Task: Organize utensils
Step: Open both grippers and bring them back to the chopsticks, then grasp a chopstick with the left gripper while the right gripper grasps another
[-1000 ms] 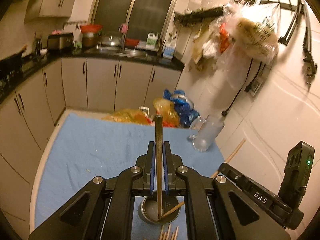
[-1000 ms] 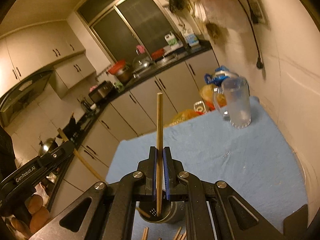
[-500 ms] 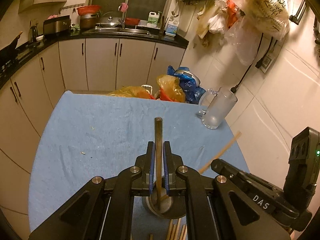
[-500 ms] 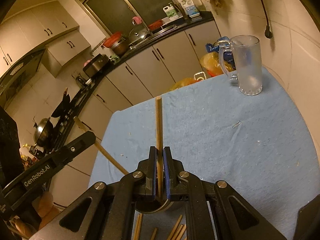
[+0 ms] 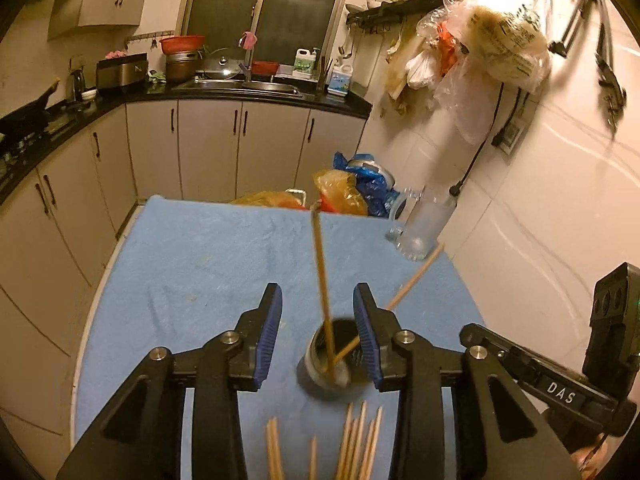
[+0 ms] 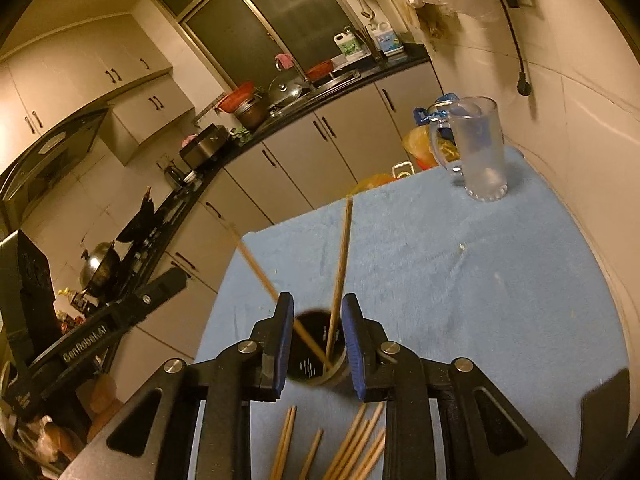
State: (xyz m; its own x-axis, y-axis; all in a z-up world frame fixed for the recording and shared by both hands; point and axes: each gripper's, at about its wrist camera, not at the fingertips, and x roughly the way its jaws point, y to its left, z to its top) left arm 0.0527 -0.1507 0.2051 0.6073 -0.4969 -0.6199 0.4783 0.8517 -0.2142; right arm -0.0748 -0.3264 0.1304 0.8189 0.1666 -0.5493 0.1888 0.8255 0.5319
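Both tongs have just been opening, each letting go of a chopstick into the metal holder (image 5: 330, 360) that stands near the front edge of the blue-covered surface (image 5: 200, 264). The left tongs (image 5: 318, 332) stand parted, their chopstick (image 5: 322, 280) loose between the jaws with its tip in the holder; the right tongs (image 6: 316, 338) are likewise parted around their chopstick (image 6: 340, 272). This is the drop-off step. More loose chopsticks (image 6: 352, 444) lie at the front edge, so the next move likely calls for backing off and reaching down for another pair.
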